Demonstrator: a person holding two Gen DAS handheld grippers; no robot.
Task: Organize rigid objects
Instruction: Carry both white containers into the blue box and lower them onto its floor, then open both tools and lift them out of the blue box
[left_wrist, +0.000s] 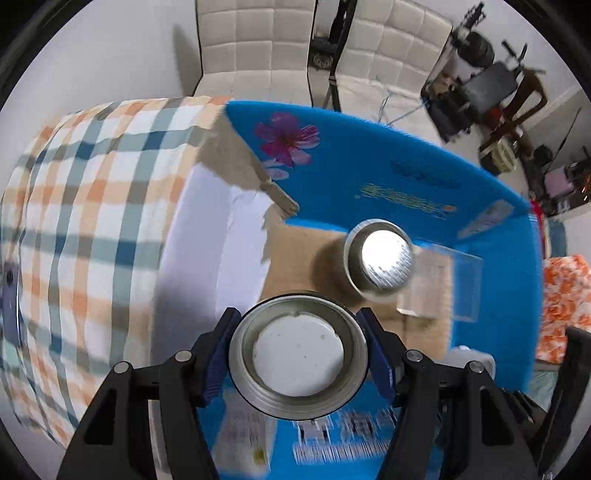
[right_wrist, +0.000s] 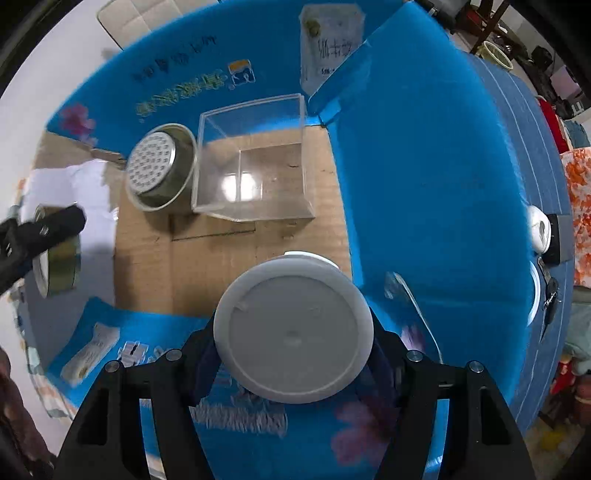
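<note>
metal tin (left_wrist: 298, 354): round, shallow, silver wall, whitish disc face toward the camera; pinched at its rim by the left hand-held gripper (left_wrist: 298, 360), blue pads on both sides, held in the air over the near edge of the blue cardboard box (left_wrist: 406, 162)
white lid (right_wrist: 293, 332): flat round plastic disc, clamped edgewise in the right hand-held gripper (right_wrist: 293, 354), held above the box's near wall
second tin (right_wrist: 160, 171): upright on the brown box floor, dimpled shiny face, just beside the clear acrylic box (right_wrist: 255, 162), maybe touching, can't tell
key relation: free floor lies ahead of and below both grippers; from the left wrist view the open patch is just short of the second tin; left one looks nearer to it
axis: held tin's axis points roughly along the fingers, so likely needs tipping to sit flat
outside: checked cloth (left_wrist: 85, 206) on the worktop, left of the box
</note>
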